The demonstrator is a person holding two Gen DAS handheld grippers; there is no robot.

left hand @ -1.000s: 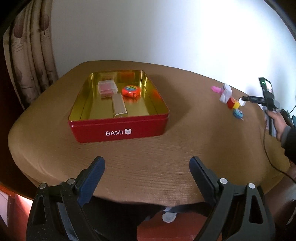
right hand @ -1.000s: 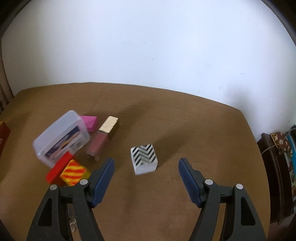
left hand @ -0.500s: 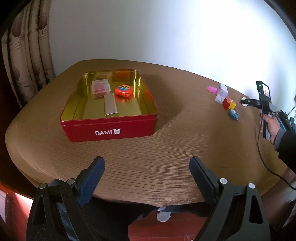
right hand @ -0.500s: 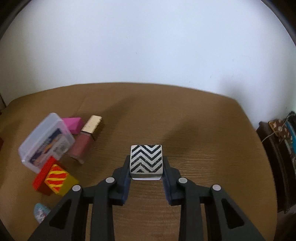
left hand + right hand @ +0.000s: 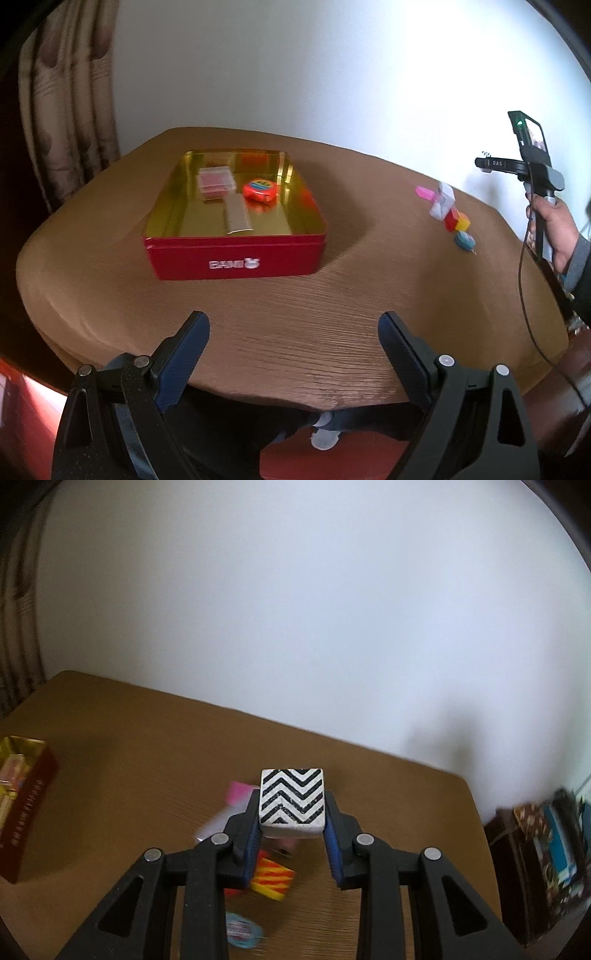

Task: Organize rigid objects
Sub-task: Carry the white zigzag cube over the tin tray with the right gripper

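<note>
The white block with black zigzag stripes (image 5: 291,799) sits pinched between the blue pads of the right gripper (image 5: 291,834), lifted clear of the brown wooden table (image 5: 147,746); the jaws have just been closing on it and now press its two sides. Under and behind the gripper, partly hidden and blurred, lie a yellow block with red stripes (image 5: 272,880), a pink piece (image 5: 238,792) at about ten o'clock from the held block, and a small round blue item (image 5: 242,928) nearest the camera. The red tin (image 5: 27,812) stands at the table's nine o'clock edge in this view.

From the left wrist, the left gripper (image 5: 293,341) hangs spread wide over the near table edge, nothing between its pads. The red tin (image 5: 236,258), gold inside, lies at twelve o'clock from it and holds a clear plastic case (image 5: 216,182), a red tape measure (image 5: 259,189) and a flat metal bar (image 5: 238,216). The loose pile (image 5: 448,208) sits at two o'clock, and at three o'clock a hand (image 5: 554,229) grips the other gripper's handle.
</note>
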